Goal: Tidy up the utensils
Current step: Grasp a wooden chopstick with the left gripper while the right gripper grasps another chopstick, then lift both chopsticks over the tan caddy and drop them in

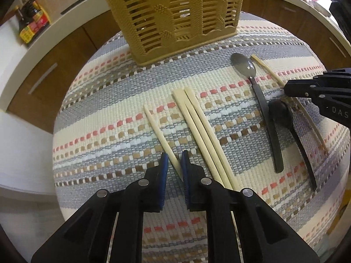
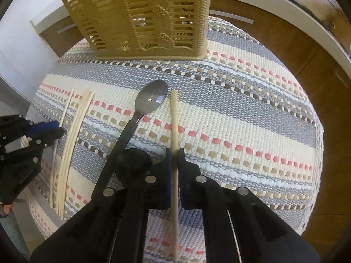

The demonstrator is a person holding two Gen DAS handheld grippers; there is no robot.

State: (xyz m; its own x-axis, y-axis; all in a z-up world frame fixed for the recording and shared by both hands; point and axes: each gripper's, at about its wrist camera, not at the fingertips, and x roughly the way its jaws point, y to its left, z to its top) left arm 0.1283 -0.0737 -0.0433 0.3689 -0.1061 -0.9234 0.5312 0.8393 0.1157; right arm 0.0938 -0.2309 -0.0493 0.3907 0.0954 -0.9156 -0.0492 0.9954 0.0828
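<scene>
A tan slatted utensil basket (image 1: 173,15) stands at the far side of a striped woven mat (image 1: 122,100); it also shows in the right wrist view (image 2: 142,17). My left gripper (image 1: 174,160) straddles a single pale chopstick (image 1: 159,133), its jaws slightly apart around it. Two more chopsticks (image 1: 201,131) lie just right of it. My right gripper (image 2: 174,157) is shut on another chopstick (image 2: 174,118) that lies on the mat. A steel spoon (image 2: 151,97) and a black spoon (image 2: 131,164) lie left of it.
The mat covers a round stool. Wooden cabinets with metal handles (image 1: 42,77) and a white countertop (image 1: 72,15) surround it. Sauce bottles (image 1: 31,20) stand on the counter at left. The right gripper's black body (image 1: 322,94) shows at the right of the left wrist view.
</scene>
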